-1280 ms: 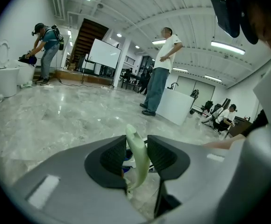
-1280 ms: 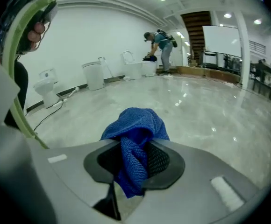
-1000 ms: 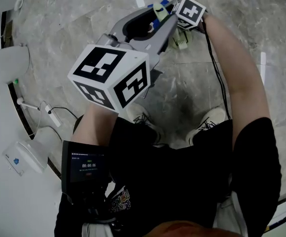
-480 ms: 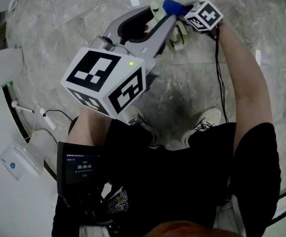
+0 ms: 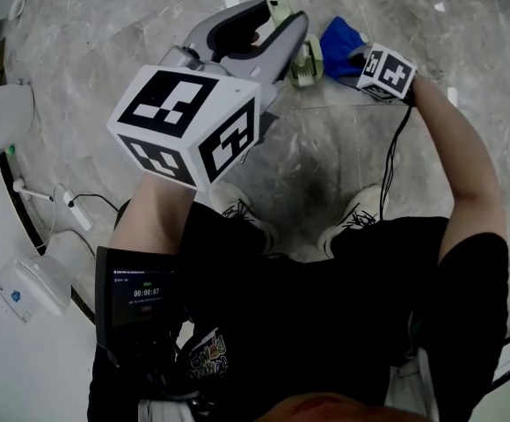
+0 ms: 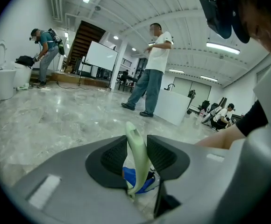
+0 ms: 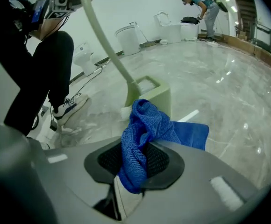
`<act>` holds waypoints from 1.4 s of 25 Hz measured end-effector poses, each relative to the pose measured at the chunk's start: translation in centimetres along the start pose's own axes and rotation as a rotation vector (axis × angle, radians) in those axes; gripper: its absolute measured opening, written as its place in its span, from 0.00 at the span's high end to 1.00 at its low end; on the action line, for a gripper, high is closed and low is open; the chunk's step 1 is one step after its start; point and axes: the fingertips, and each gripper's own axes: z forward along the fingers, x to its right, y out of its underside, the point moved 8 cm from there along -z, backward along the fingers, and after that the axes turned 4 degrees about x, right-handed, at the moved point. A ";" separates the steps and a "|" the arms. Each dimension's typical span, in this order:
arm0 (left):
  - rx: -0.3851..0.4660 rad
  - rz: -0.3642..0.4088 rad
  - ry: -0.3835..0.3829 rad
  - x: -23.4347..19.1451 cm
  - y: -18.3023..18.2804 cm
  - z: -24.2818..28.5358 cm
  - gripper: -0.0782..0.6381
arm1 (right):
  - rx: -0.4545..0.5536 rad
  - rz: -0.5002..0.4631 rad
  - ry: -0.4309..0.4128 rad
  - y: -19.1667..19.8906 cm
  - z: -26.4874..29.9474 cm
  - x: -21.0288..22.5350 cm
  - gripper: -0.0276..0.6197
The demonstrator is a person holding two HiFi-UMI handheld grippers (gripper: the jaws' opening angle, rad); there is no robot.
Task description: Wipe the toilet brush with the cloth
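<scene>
Above the marble floor, the left gripper clamped the toilet brush by its pale green handle. The right gripper pinched the blue cloth just beside the brush's lower end. A good wipe likely needed the cloth wrapped round the handle and the brush held steady.

Bright even light from ceiling strips, glare on polished floor, fisheye bending, dark corners

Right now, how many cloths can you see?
1: the blue cloth clamped in the right gripper, beside the toilet brush. Others may be hidden.
</scene>
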 end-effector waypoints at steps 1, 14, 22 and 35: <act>-0.004 0.012 -0.001 0.1 0.0 0.1 0.68 | -0.019 -0.020 -0.013 0.2 0.0 -0.5 0.80; -0.024 0.016 -0.005 -0.2 0.5 0.7 0.68 | 0.305 0.242 -0.163 -7.1 2.8 -5.7 0.80; -0.024 0.023 -0.009 -0.4 0.6 0.5 0.68 | 0.350 0.429 0.037 -7.2 4.9 -5.5 0.80; -0.043 0.025 -0.026 -0.9 0.1 2.0 0.68 | 0.217 0.299 0.148 -6.9 1.1 -3.3 0.80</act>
